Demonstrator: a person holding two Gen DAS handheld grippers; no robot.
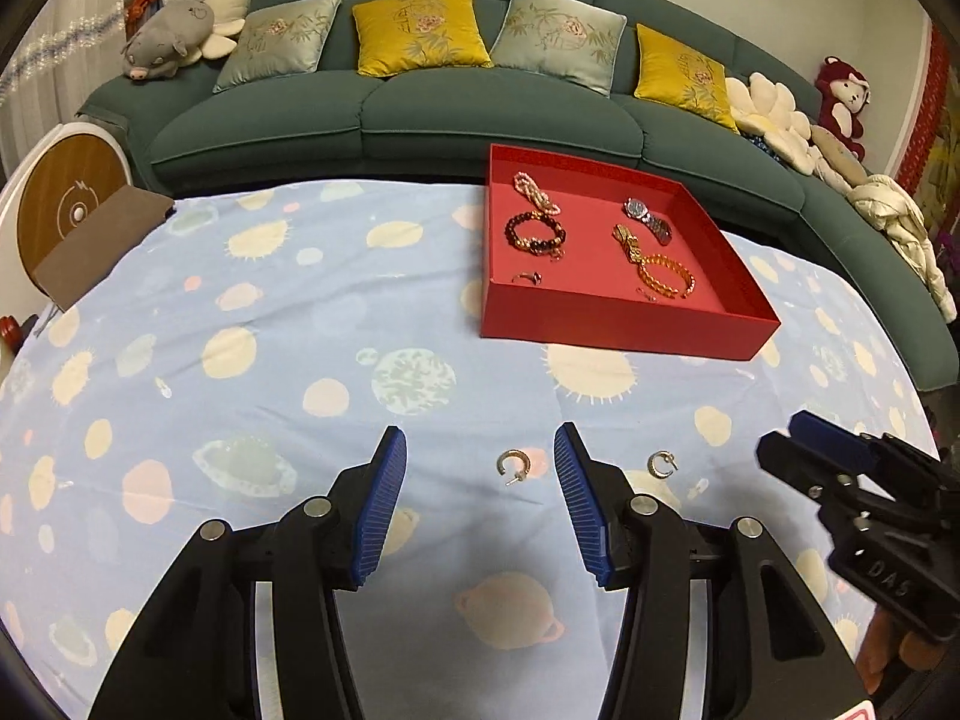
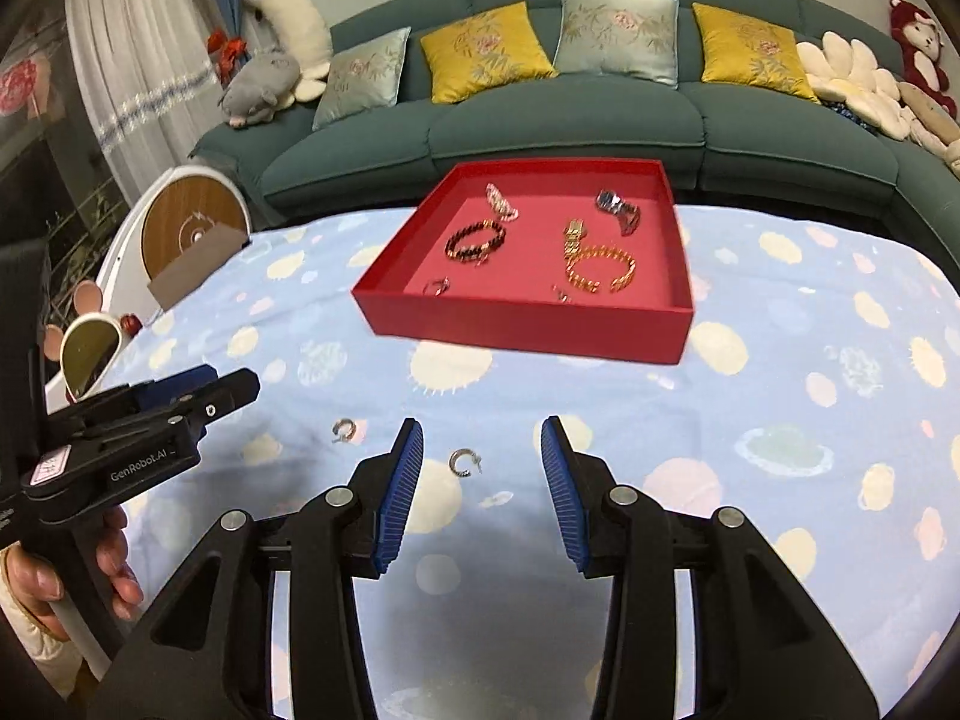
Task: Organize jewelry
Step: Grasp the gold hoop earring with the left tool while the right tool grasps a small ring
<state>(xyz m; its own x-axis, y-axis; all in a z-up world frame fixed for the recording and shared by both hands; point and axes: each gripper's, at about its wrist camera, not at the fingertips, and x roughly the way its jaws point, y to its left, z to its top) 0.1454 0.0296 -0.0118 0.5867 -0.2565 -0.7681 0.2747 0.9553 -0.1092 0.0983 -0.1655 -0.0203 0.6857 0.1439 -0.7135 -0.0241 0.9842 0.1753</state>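
A red tray (image 1: 618,333) (image 2: 522,333) sits on the space-print cloth and holds bracelets, watches and small rings. Two silver hoop earrings lie loose on the cloth. In the left wrist view, one earring (image 1: 512,466) lies between my open left gripper's (image 1: 480,450) fingers, and the other earring (image 1: 661,464) lies just right of it. In the right wrist view, the near earring (image 2: 463,461) lies between my open right gripper's (image 2: 482,438) fingers, toward the left finger, and the other earring (image 2: 343,430) lies to the left. Both grippers are empty.
A green sofa (image 1: 420,114) with cushions and plush toys stands behind the table. A brown box (image 1: 96,246) and a round wooden-faced device (image 1: 66,204) are at the far left. A small mirror (image 2: 87,354) sits at the left edge.
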